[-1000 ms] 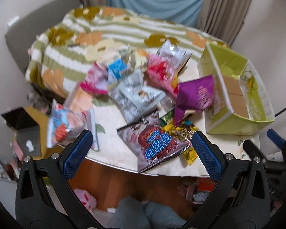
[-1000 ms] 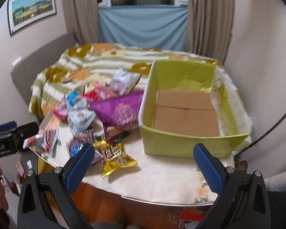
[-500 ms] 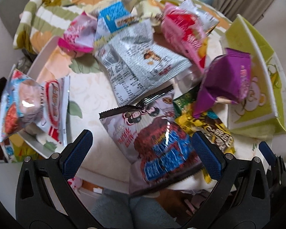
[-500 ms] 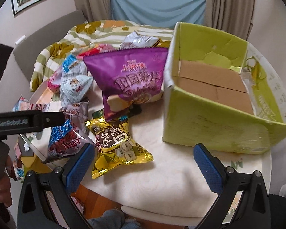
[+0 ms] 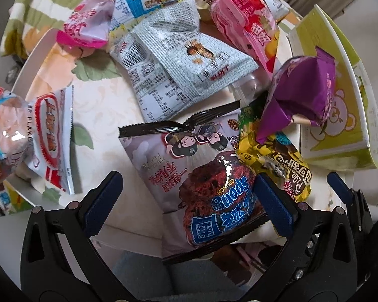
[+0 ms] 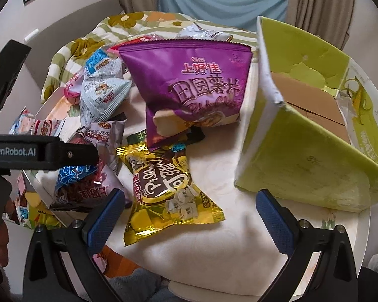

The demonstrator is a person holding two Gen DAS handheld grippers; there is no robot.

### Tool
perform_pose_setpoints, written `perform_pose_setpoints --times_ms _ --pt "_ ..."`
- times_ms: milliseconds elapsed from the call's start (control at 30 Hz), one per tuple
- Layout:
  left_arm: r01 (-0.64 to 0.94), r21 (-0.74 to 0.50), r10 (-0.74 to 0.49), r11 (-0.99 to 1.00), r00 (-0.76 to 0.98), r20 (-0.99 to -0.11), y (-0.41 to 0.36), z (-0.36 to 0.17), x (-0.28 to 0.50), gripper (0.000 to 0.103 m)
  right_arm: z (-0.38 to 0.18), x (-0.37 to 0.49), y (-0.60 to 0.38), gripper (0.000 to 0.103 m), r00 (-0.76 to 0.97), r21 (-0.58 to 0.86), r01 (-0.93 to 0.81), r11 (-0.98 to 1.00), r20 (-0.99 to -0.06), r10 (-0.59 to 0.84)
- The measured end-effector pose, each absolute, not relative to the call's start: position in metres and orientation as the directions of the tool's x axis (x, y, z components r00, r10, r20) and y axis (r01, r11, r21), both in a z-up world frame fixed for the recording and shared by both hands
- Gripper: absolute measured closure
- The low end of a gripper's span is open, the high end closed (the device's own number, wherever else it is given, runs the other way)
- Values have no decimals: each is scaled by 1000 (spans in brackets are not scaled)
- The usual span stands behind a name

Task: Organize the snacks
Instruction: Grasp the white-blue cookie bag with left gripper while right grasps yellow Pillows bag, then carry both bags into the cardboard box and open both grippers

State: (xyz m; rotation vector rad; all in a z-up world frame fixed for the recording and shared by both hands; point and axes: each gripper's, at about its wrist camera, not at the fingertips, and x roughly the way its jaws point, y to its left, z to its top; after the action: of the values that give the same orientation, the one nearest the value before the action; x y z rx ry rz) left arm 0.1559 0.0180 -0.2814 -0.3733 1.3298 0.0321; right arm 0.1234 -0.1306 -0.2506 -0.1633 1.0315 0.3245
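Snack bags lie heaped on a round white table (image 6: 239, 239). My left gripper (image 5: 189, 201) is open, its fingers on either side of the near end of a grey chocolate sponge bag (image 5: 204, 176). My right gripper (image 6: 191, 216) is open and empty, just above the near end of a gold chocolate bag (image 6: 163, 191). A purple potato chip bag (image 6: 194, 90) stands behind the gold one, next to an open green cardboard box (image 6: 302, 156) that holds nothing visible. The gold bag (image 5: 277, 156), the purple bag (image 5: 302, 93) and the box (image 5: 340, 115) also show in the left wrist view.
A pale grey printed bag (image 5: 184, 65), a pink-and-red bag (image 5: 247, 27), a pink bag (image 5: 88, 25) and a red-and-white flakes bag (image 5: 48, 138) lie further left. A striped floral sofa (image 6: 93, 42) is behind the table. The left gripper's body (image 6: 37, 151) shows at the right view's left.
Both grippers have moved forward and down toward the table. The sponge bag now sits between the left fingers, and the gold bag is nearer the right fingers. Both stay open.
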Motion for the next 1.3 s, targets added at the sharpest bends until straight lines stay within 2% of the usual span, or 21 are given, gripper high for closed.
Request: perform_pose_setpoints --times_ms 67,200,433,567,667,767,800,933,1300 --pt "-229 -258 -202 939 240 -950 19 -284 158 2 -251 123 -126 0 467 18 -351 936 -864 191" --pt "-213 -271 -219 938 238 -946 18 -289 159 19 -253 123 -122 0 457 10 -380 925 -867 197" --pt "-180 -253 -208 951 236 -949 23 -282 154 33 -256 127 -114 6 427 30 -412 911 -877 222" --pt "-174 -261 -217 950 238 -947 27 -282 153 36 -256 131 -112 9 413 52 -410 911 -879 237" --pt "-164 -269 -225 949 246 -943 24 -280 153 39 -262 138 -108 18 387 64 -409 910 -891 237" --pt "-155 -281 -237 947 254 -938 24 -275 150 41 -271 143 -104 31 350 77 -408 910 -907 234" --pt "-155 -287 -242 945 257 -936 24 -276 150 42 -274 145 -103 39 337 82 -405 911 -912 232" --pt "-150 -303 -257 941 262 -930 30 -270 143 44 -275 147 -102 54 314 114 -403 908 -914 255" --pt "-122 -365 -318 923 294 -901 49 -258 132 46 -262 134 -102 56 310 117 -396 911 -917 252"
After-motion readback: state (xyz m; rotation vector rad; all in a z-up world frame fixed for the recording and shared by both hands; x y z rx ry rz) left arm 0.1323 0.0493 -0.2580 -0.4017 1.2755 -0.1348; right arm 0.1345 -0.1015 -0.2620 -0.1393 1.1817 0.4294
